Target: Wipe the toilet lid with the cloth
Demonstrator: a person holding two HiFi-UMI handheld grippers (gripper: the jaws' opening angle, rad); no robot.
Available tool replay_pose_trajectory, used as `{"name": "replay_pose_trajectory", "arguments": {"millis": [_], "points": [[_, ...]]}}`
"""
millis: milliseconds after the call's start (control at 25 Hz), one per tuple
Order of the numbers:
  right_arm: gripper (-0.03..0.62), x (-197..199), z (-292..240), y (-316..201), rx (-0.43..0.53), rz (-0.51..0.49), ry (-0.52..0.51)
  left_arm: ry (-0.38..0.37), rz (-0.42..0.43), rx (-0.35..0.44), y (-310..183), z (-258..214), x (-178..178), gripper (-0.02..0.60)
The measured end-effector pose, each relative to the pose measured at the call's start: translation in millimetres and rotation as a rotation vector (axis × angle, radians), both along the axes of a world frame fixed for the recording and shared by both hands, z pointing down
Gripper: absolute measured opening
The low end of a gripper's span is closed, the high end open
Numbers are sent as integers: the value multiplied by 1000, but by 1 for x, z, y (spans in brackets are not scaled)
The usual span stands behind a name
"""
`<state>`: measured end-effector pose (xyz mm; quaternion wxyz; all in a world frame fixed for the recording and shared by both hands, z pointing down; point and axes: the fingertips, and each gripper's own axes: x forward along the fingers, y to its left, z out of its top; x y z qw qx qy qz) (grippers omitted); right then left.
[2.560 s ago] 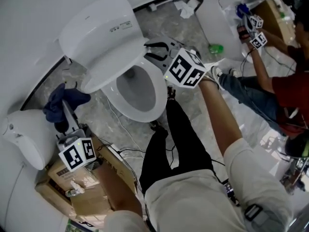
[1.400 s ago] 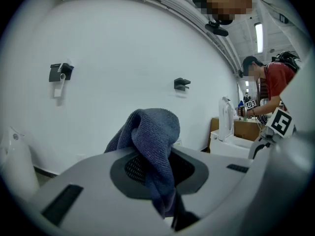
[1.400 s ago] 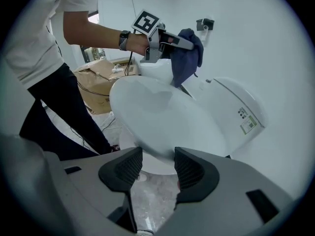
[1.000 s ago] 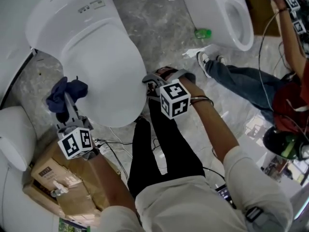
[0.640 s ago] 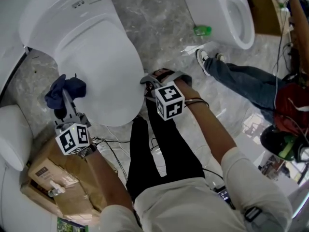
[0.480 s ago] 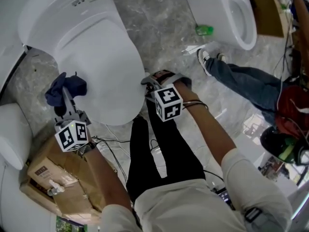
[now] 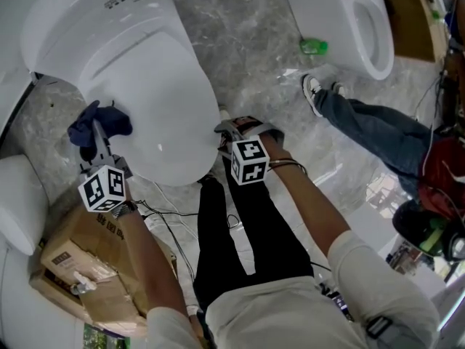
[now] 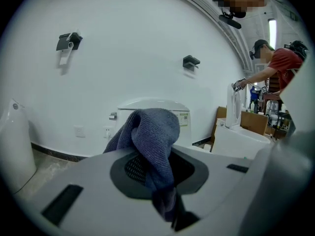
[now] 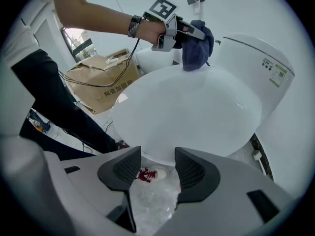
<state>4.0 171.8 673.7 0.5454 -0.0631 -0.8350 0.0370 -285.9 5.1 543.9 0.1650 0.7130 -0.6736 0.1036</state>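
Nearest, the right gripper (image 9: 156, 170) stands with its jaws apart and nothing in them, just off the front edge of the toilet lid (image 7: 156, 115), with only floor (image 9: 147, 203) showing between. Further out, the left gripper (image 8: 153, 173) is clamped on the cloth (image 8: 152, 127), which bunches at the lid's left edge. It seems to touch the lid, though these angles leave that unsure. The pinch takes only a small fold, so I judge that a firm drag across the smooth lid could pull the cloth free. If the wad rolls aside, the hard jaw tips could scrape the plastic. Compared with 2.6 s ago, the lid is now down over the bowl, the right gripper has left the rim, and the cloth has come in from beside the toilet to the lid.
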Motion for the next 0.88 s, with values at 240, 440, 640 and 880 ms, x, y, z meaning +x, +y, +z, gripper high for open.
{"name": "replay_pose_trajectory", "arguments": {"millis": [240, 440, 640, 880], "points": [[233, 0, 16, 5, 0, 27, 26, 11, -48, -27, -11, 16, -17, 58], [230, 1, 21, 3, 10, 73, 10, 9, -73, -36, -20, 25, -25, 58], [216, -1, 8, -8, -143, 285, -59, -23, -89, -60, -32, 38, -36, 58], [73, -9, -30, -42, -285, 590, -237, 3, -96, -78, -52, 58, -42, 58]]}}
